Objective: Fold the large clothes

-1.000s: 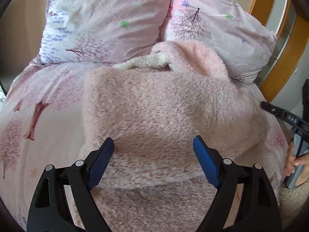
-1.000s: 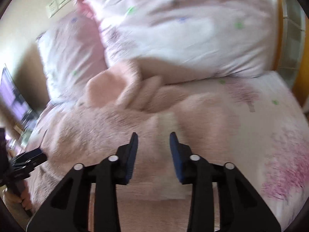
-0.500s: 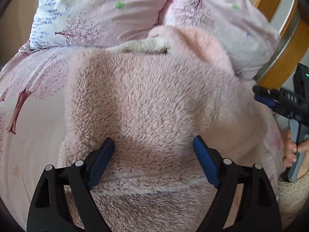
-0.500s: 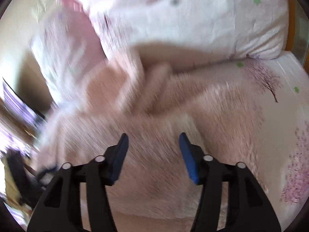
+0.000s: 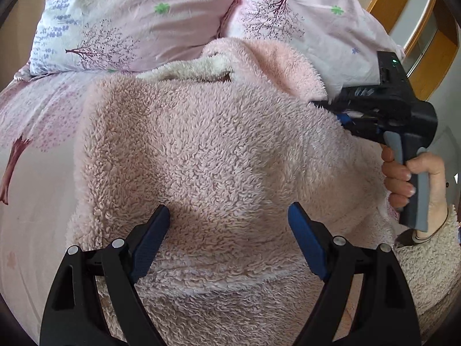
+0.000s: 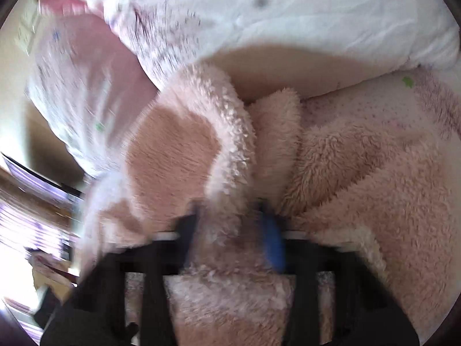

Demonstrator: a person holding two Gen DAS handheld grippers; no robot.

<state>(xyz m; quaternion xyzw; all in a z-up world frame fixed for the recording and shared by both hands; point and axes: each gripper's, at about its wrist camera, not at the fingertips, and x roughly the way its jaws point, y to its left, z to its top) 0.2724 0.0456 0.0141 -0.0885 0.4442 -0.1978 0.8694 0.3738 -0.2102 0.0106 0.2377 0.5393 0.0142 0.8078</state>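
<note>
A large pink fleece garment (image 5: pixel 207 150) lies spread over the bed, its cream lining (image 5: pixel 196 69) showing at the far edge near the pillows. My left gripper (image 5: pixel 229 230) hangs open just above the garment's near part, with fleece under its blue pads (image 5: pixel 149 245) but nothing pinched. My right gripper (image 6: pixel 230 230) is closing its jaws on a raised fold of the same fleece (image 6: pixel 227 150), and the pads press into it. In the left wrist view, the right gripper (image 5: pixel 340 112) bites the garment's right edge, held by a hand (image 5: pixel 403 178).
Two pink tree-print pillows (image 5: pixel 129 20) (image 5: pixel 311 28) lean at the head of the bed. The matching sheet (image 5: pixel 34 132) lies bare to the left. A wooden frame (image 5: pixel 432 66) stands at the far right. The right wrist view is blurred.
The right gripper swept in over the garment, opened wider, then closed on a fleece fold at its right edge. The left gripper stayed open and edged slightly closer to the fleece.
</note>
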